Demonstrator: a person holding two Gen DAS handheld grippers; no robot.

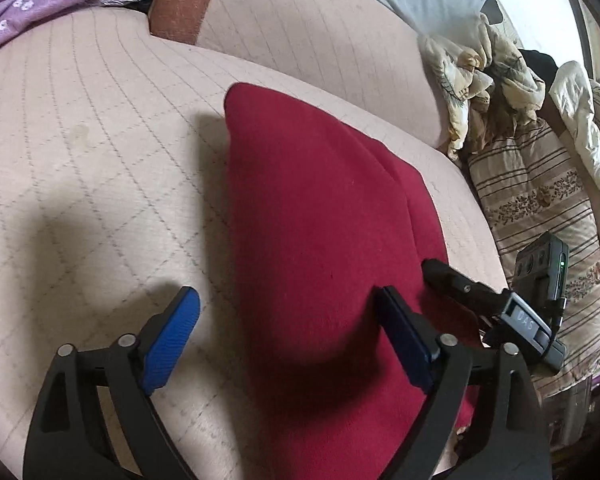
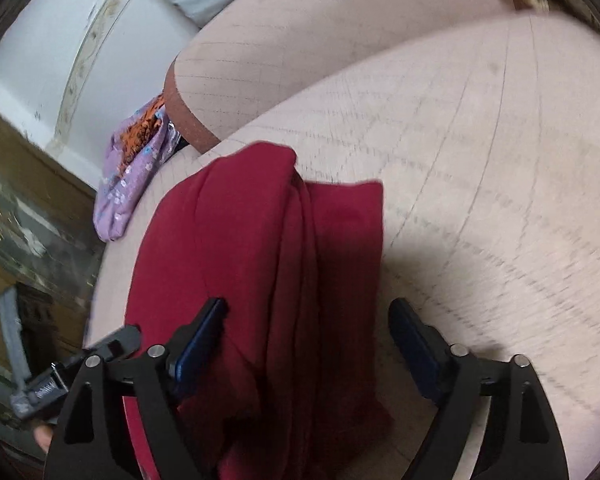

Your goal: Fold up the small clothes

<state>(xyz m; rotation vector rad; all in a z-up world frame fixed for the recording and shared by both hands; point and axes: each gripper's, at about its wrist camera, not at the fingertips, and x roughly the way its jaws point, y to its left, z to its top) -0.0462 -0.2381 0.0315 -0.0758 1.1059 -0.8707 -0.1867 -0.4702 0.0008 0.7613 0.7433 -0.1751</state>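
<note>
My left gripper [image 1: 286, 314] hangs released over the red cloth [image 1: 324, 216], which lies folded on the pink bedsheet [image 1: 80, 168]. My right gripper [image 2: 308, 326] is spread wide above the cloth too. Cloth's near end is cut off by the frame; right view is blurry.

the red garment [image 1: 324, 216] was a matt, fuzzy cloth, like fleece, soft and without sheen. under it the bed cover [image 1: 92, 152] was a pale pink quilted fabric, matt, with stitched lines crossing it. the left hand-held gripper [image 1: 288, 324] had matt black plastic arms, small bright metal pins at the joints, and blue pads [image 1: 172, 336] with a fine ribbed, rubbery texture. the right hand-held gripper [image 2: 308, 340] looked the same, its pads [image 2: 200, 344] darker in shadow. the purple flowered cloth [image 1: 40, 0] seemed thin and smooth, and the striped pillow [image 1: 540, 200] was a woven matt fabric.
</note>
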